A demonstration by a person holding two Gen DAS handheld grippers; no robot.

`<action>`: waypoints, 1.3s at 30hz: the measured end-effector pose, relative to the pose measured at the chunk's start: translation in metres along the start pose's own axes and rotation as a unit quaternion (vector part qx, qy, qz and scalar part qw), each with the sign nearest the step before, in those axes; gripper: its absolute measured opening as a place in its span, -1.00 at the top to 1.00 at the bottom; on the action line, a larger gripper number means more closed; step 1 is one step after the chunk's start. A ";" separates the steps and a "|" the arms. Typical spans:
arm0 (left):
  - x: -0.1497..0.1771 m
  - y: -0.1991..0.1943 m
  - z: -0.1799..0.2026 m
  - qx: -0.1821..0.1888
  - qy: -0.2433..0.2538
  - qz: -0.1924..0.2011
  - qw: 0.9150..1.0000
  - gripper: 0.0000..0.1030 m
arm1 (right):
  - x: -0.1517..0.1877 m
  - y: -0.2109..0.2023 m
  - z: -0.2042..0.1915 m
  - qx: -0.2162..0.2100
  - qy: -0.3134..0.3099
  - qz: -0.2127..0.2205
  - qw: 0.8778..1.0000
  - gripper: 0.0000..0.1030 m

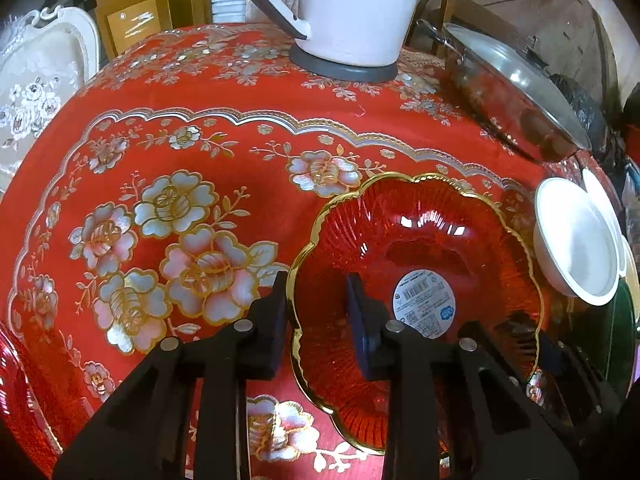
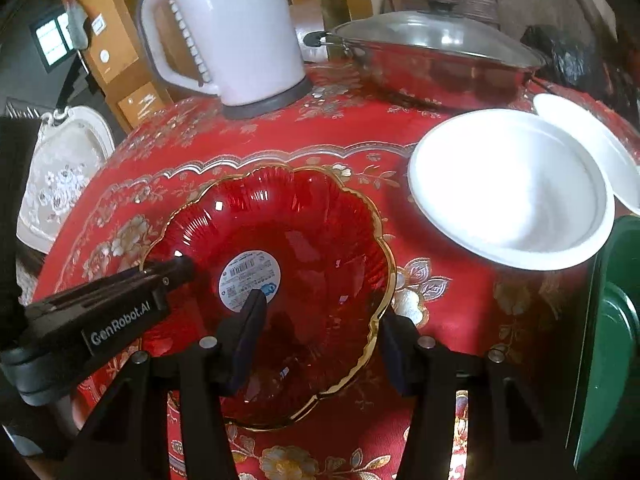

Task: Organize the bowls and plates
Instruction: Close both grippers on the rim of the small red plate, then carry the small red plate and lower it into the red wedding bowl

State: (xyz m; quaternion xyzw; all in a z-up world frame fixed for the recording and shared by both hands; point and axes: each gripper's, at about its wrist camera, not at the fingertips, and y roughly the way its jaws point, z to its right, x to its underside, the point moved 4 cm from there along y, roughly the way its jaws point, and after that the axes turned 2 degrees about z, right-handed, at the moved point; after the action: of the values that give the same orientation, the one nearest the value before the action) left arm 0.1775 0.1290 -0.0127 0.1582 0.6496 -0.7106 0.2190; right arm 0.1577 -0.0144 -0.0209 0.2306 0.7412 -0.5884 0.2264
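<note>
A red glass bowl [image 1: 440, 232] with a scalloped gold rim and a round white label sits on the red floral tablecloth; it also shows in the right wrist view [image 2: 312, 220]. My left gripper [image 1: 318, 320] is open and straddles the bowl's left rim, one finger outside and one inside. My right gripper [image 2: 320, 336] is open and straddles the bowl's right rim the same way. The left gripper also shows in the right wrist view [image 2: 176, 272]. A white bowl [image 2: 508, 188] stands to the right, with another white dish [image 2: 592, 140] behind it.
A white kettle [image 2: 228, 36] and a lidded steel pan [image 2: 436, 56] stand at the back of the table. A green container [image 2: 612, 340] is at the right edge. Another red glass dish [image 1: 16, 392] shows at the far left.
</note>
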 end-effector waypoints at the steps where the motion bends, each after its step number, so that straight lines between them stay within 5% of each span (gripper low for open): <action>1: 0.001 -0.002 -0.001 0.000 0.000 0.002 1.000 0.47 | 0.001 0.000 -0.001 0.001 -0.003 0.000 1.000 -0.03; 17: 0.012 -0.044 -0.026 0.005 -0.027 0.024 0.999 0.47 | 0.002 -0.024 -0.037 0.031 -0.075 0.042 0.996 -0.03; 39: 0.064 -0.162 -0.150 -0.072 -0.102 0.103 0.987 0.47 | 0.026 -0.076 -0.156 -0.074 -0.168 0.074 0.980 -0.07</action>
State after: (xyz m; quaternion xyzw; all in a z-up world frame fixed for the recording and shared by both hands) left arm 0.0302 0.2806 0.0771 0.1347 0.6534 -0.6484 0.3667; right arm 0.0804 0.1242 0.0536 0.1655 0.7147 -0.5441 0.4070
